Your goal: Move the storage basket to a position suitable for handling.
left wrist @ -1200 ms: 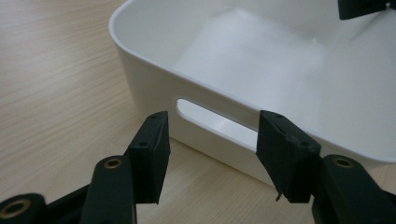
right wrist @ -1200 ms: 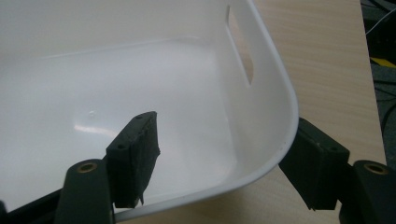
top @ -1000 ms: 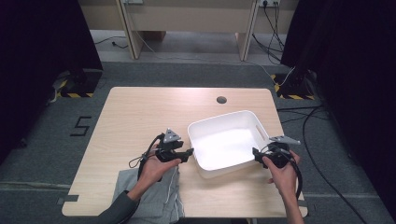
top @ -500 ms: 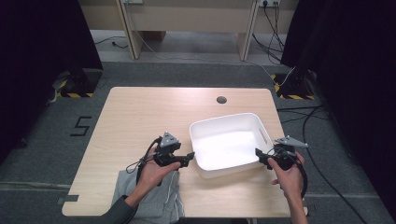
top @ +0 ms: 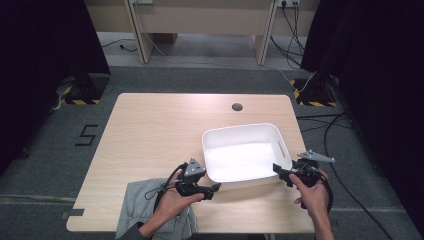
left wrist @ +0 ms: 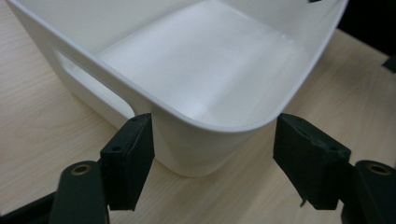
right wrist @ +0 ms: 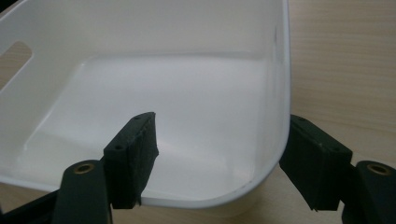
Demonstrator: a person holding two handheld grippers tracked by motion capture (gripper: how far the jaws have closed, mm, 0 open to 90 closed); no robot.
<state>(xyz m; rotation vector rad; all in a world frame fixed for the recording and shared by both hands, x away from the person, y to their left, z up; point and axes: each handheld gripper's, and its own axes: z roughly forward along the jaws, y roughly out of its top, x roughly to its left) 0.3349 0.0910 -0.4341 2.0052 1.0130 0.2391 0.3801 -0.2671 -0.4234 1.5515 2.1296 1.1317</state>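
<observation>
White plastic tub point(top: 246, 152) is sitting on the near right part of the wooden table point(top: 150, 135), its bottom bare. From the high view, the left gripper point(top: 216, 187) is reaching at the tub's near left corner and the right gripper point(top: 276, 169) at its near right corner. Both are standing wide open. In the left gripper view the jaws are flanking the rounded corner from outside; in the right gripper view one jaw is hanging inside the tub, the other outside its wall. Grey cloth point(top: 142, 207) is lying at the table's near edge.
</observation>
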